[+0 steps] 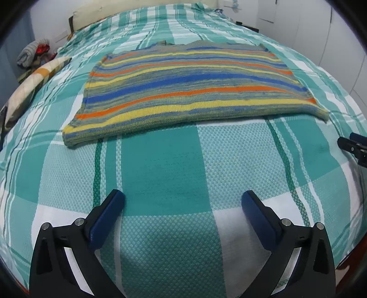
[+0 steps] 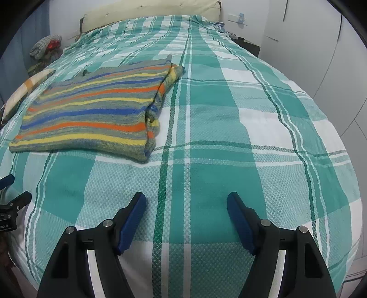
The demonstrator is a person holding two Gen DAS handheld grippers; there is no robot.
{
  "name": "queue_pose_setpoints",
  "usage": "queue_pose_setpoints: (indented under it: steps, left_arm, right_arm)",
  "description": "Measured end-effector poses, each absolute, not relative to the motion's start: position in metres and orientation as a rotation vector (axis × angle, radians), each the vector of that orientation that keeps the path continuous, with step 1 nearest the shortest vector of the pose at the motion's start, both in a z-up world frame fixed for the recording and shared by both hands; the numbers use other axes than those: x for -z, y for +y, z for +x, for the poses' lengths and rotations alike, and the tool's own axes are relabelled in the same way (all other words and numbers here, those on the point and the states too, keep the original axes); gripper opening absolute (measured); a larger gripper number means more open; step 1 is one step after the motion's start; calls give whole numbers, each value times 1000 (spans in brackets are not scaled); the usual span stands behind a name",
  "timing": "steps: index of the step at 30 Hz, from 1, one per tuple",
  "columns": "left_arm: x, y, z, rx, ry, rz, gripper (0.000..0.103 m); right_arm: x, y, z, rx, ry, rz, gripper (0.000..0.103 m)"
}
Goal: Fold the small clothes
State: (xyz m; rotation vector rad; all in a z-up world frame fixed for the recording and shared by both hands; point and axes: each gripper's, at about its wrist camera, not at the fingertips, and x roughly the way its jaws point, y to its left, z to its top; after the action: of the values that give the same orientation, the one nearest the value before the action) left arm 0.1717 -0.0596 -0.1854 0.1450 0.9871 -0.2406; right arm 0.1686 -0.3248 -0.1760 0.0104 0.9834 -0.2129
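A striped knit garment (image 1: 195,89) in blue, orange, yellow and grey lies folded flat on the green-and-white checked bedspread (image 1: 165,169). In the right wrist view the same garment (image 2: 91,114) sits at the left, its right edge doubled over. My left gripper (image 1: 183,199) hangs open above bare bedspread, short of the garment's near edge, with nothing between its blue pads. My right gripper (image 2: 186,201) is open too, over bare bedspread to the right of the garment and nearer than it. Each gripper's tip shows at the edge of the other's view.
A patterned pillow (image 1: 32,80) lies at the bed's left edge, with a heap of clothes (image 1: 34,53) behind it. A cream headboard (image 2: 151,11) stands at the far end. White cupboard doors (image 2: 321,57) line the right side. A dark bedside stand (image 2: 248,47) sits far right.
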Motion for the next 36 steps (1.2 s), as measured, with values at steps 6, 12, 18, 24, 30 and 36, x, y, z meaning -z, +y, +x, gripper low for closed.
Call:
queue_pose_setpoints:
  steps: [6, 12, 18, 24, 30, 36]
  left_arm:
    - [187, -59, 172, 243, 982, 153, 102]
    - [188, -59, 171, 246, 973, 157, 102]
    - [165, -72, 167, 262, 999, 217, 84]
    - [125, -155, 164, 514, 896, 353, 76]
    - [139, -260, 196, 706, 851, 523, 76]
    - [159, -296, 224, 704, 884, 511, 15]
  right_arm:
    - [179, -324, 166, 209, 988, 18, 74]
    - [182, -324, 166, 216, 989, 17, 77]
    - [177, -339, 160, 183, 969, 123, 78]
    - [159, -389, 147, 175, 874, 372, 77]
    - [139, -423, 139, 116, 789, 490, 74]
    - [120, -439, 185, -132, 805, 519, 73]
